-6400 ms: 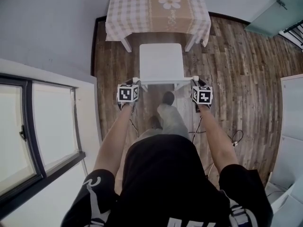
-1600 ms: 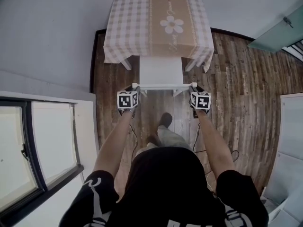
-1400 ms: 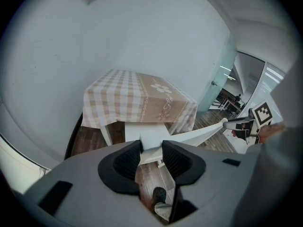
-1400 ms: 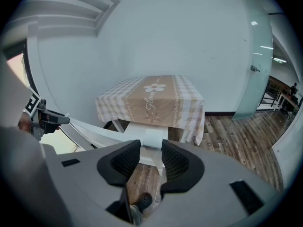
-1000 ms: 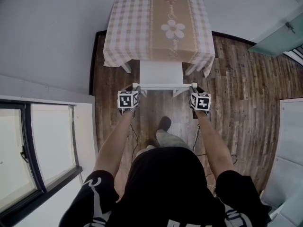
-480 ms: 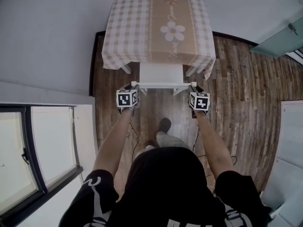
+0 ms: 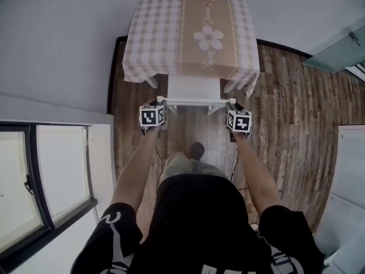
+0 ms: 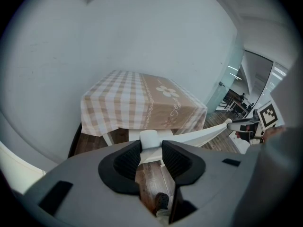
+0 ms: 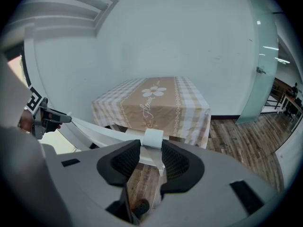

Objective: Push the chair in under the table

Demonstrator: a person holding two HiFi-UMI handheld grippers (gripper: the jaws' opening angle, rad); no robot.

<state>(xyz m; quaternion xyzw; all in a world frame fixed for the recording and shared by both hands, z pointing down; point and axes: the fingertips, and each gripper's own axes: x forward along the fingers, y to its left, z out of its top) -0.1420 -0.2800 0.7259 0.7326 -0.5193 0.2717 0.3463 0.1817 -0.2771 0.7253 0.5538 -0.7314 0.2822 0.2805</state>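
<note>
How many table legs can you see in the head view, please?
2: one leg left of the chair, another leg right of it; rear legs may be hidden under the tablecloth.

The chair [image 7: 194, 89] stands before the table [image 7: 191, 33], its seat partly under the tabletop, its back toward the person [image 7: 197, 221]. Behind the table is the wall [image 7: 63, 39]; a window [image 7: 45, 176] lies left.
</note>
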